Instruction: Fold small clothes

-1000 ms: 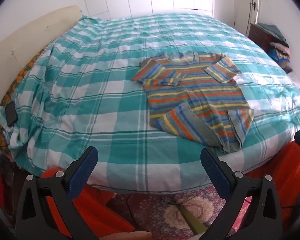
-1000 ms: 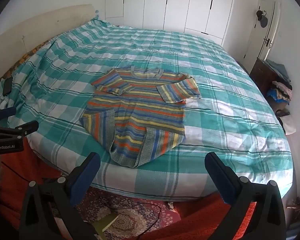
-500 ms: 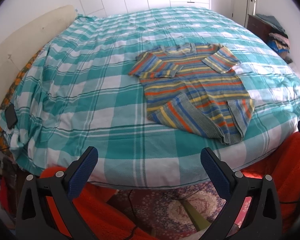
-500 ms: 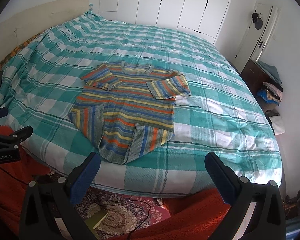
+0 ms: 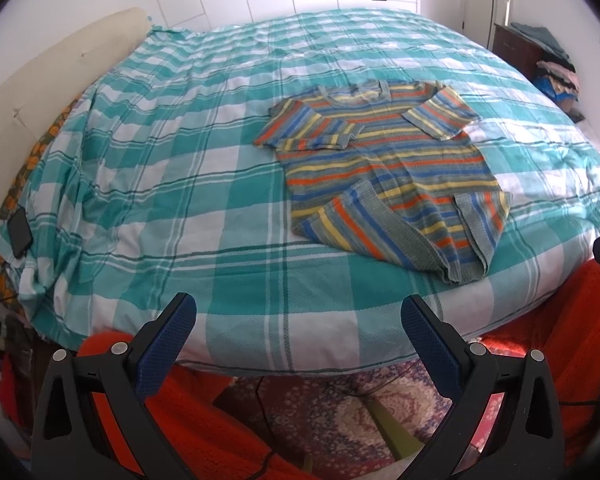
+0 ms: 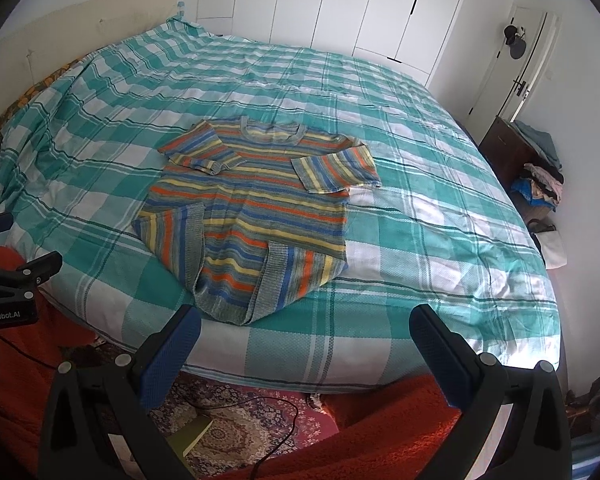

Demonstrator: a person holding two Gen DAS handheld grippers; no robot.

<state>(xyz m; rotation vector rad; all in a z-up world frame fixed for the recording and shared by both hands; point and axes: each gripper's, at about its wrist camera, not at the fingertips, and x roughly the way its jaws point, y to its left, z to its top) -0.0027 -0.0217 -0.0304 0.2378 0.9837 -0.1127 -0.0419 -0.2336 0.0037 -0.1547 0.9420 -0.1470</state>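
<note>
Jaws wide on both the left gripper (image 5: pixel 298 318) and right gripper (image 6: pixel 306 330), holding nothing, short of the bed (image 6: pixel 440 216). Striped sweater (image 6: pixel 256 208) lies flat, collar toward the far wardrobe (image 6: pixel 340 4), hem at the near edge, sleeves folded in, open bedspread either side.

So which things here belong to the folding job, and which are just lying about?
Part of the job:
striped sweater, sleeves already folded in
left gripper, open, empty
right gripper, open, empty
checked bedspread it lies on

Just lying about:
phone at the bed's edge
clothes pile by the door
patterned rug
cable on the rug
</note>
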